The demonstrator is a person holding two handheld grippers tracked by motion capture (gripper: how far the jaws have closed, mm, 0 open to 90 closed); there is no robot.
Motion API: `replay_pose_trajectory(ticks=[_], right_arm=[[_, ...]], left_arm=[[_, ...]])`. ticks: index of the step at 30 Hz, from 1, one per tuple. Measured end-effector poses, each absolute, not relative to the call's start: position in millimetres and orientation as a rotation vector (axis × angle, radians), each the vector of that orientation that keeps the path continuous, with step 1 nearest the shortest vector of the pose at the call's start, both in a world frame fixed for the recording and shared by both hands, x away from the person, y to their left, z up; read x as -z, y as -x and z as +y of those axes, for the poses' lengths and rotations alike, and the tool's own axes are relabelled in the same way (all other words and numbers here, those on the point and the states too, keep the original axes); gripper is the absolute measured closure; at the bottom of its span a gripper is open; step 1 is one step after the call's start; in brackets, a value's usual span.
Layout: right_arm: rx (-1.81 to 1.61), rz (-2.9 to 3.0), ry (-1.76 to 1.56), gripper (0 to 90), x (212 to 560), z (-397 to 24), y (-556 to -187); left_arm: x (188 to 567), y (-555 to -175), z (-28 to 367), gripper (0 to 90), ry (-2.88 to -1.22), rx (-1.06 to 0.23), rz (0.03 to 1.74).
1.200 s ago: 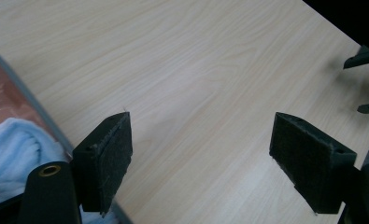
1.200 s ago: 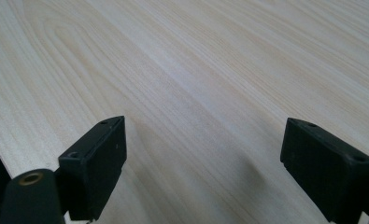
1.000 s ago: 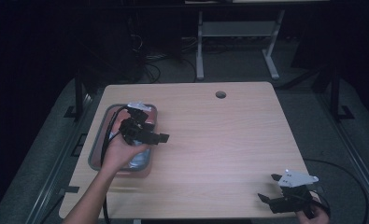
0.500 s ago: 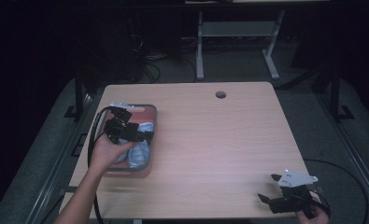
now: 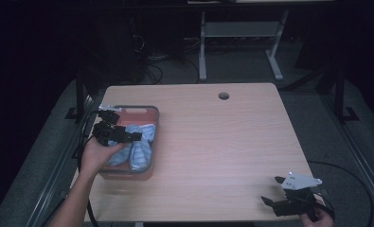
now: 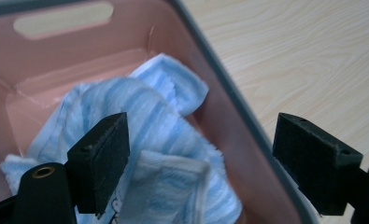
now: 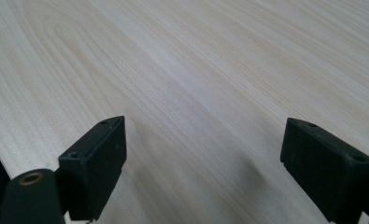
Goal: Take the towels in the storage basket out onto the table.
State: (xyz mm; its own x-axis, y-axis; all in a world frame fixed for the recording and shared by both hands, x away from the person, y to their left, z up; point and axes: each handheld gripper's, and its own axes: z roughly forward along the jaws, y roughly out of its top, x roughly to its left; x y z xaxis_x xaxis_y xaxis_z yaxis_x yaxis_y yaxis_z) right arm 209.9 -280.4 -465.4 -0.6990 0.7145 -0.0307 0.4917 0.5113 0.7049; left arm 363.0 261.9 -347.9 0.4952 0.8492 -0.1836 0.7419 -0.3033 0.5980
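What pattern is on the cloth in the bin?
Light blue and white stripes on the cloth; clearest in the left gripper view.

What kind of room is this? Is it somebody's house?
Probably not a house; it looks like a lab or workshop. A bare wooden table stands in a dark room, with cables on the floor and a metal stand behind it. The left hand-held gripper hovers over a pink bin of blue striped cloth.

Left tongs [image 5: 120, 135] agape; right tongs [image 5: 274, 191] agape.
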Motion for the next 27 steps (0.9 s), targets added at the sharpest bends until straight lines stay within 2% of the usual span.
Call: replay_pose_trajectory(ticks=[10,17,27], right_arm=[[-1.000,2.435,-1.009,13.8,464.8,-280.7,-209.3],[-1.002,2.435,-1.007,13.9,464.0,-280.9,-208.3],[-1.010,2.430,-1.016,13.8,464.4,-281.3,-208.9]], left_arm=[[365.3,-375.6,260.3,19.2,-2.202,-0.206,1.402],[385.7,-389.2,252.0,25.1,-2.325,-0.158,1.478],[402.8,-399.7,243.6,43.2,-2.431,-0.146,1.550]])
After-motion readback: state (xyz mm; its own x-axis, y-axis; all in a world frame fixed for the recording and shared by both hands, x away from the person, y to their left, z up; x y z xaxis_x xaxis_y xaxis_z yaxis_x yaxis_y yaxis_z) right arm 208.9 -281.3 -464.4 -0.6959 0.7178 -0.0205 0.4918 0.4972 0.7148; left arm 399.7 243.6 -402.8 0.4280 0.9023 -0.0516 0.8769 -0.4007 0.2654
